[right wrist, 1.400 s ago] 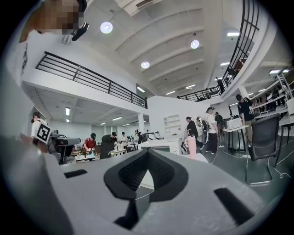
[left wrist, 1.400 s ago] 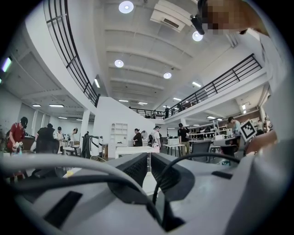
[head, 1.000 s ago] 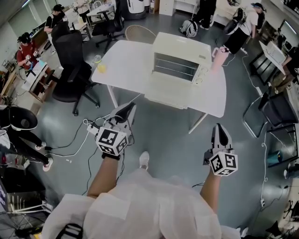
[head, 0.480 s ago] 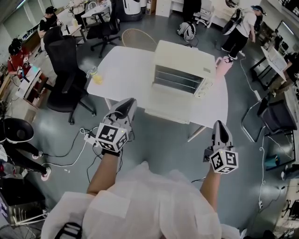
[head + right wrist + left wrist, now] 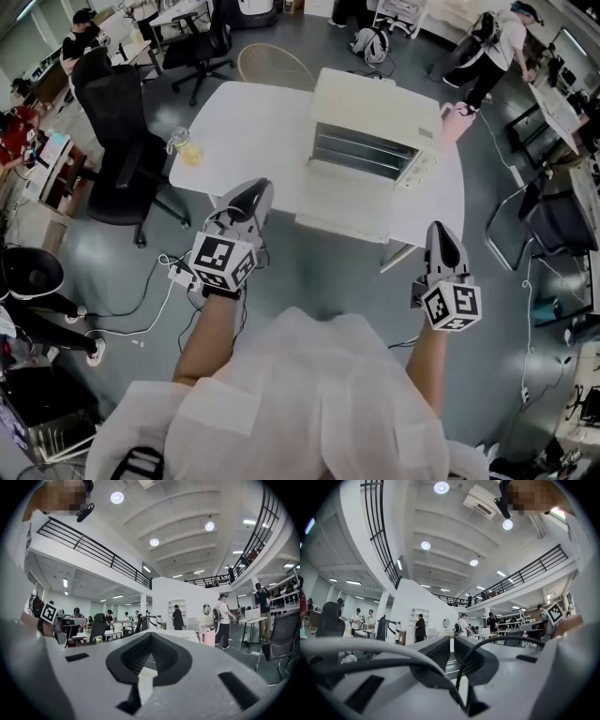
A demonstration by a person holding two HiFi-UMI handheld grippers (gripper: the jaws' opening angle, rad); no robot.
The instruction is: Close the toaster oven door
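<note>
Left gripper [image 5: 253,187] and right gripper [image 5: 439,230] show in the head view in front of us, both short of the white table [image 5: 253,122] and touching nothing. We see the toaster oven [image 5: 375,98] on the table's far-right part, its door [image 5: 345,202] dropped flat toward us, racks exposed. The door's front edge is near the table's near edge. The left gripper points at the table edge left of the door; the right gripper is off the table's near-right corner, well apart from the door. A cup [image 5: 185,148] with yellow content stands at the table's left edge, a pink item [image 5: 457,120] just right of the oven. A black office chair [image 5: 117,112] sits left of the table.

Left gripper view: we read the left gripper [image 5: 453,641] as released, its ribbed pads a narrow slit apart with nothing gripped. It aims about level across the hall; people stand in the background.

Right gripper view: the right gripper [image 5: 151,639] is clenched, pads meeting at the tip, empty. The table [image 5: 185,633] top shows just beyond the tips, with the pink item [image 5: 206,637] to its right.
</note>
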